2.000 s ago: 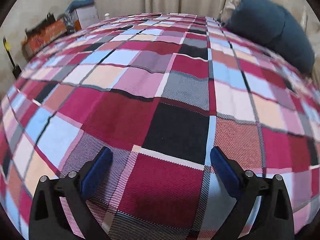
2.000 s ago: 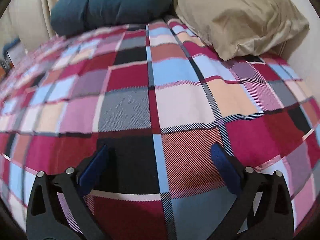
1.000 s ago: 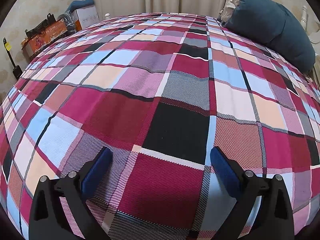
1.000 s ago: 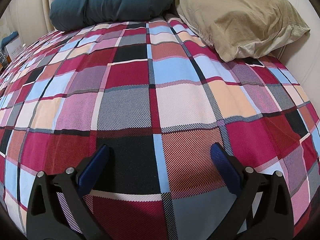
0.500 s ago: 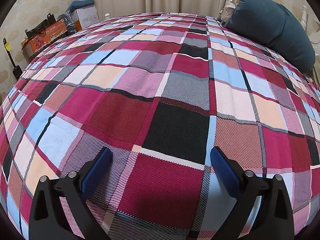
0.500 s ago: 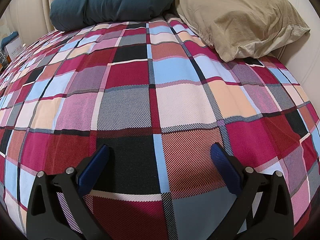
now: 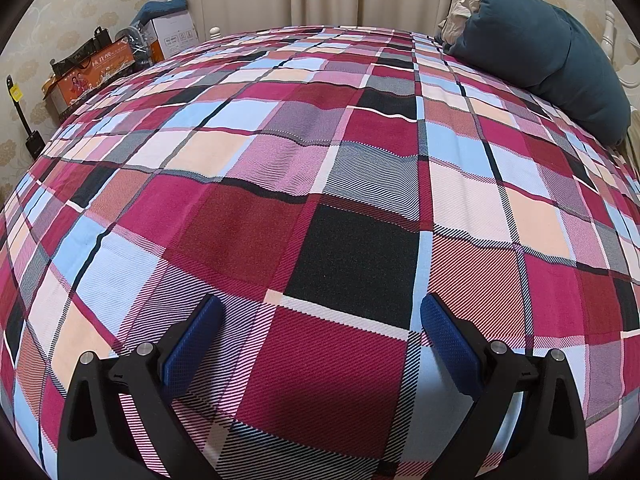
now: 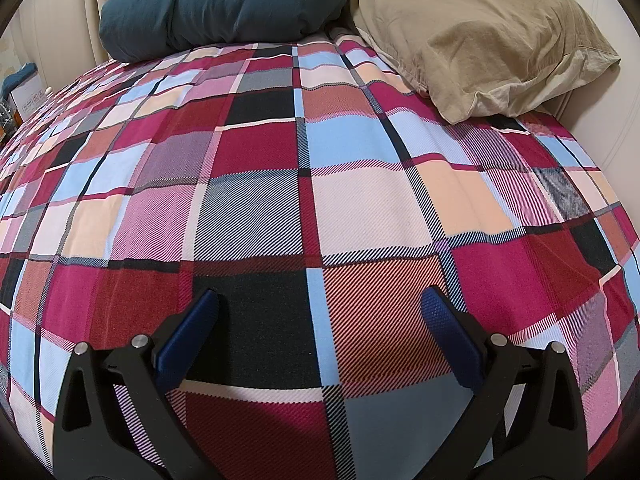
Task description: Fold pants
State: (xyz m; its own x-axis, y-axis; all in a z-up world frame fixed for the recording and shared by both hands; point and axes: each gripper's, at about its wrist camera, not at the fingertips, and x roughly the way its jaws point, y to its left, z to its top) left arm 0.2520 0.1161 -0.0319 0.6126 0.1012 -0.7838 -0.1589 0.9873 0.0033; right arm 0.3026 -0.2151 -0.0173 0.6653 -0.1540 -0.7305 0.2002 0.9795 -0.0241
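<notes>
Both the left claw (image 7: 320, 332) and right claw (image 8: 320, 324) were wide and empty over the checked red-and-blue bedspread (image 7: 320, 168); no pants were visible, so finding them first seemed wise.

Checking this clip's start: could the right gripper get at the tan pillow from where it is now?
Probably yes. The right gripper is open and holds nothing, and only bare plaid bedspread lies between it and the tan pillow at the far right. It would need a long forward reach, though. No pants are in view.
</notes>
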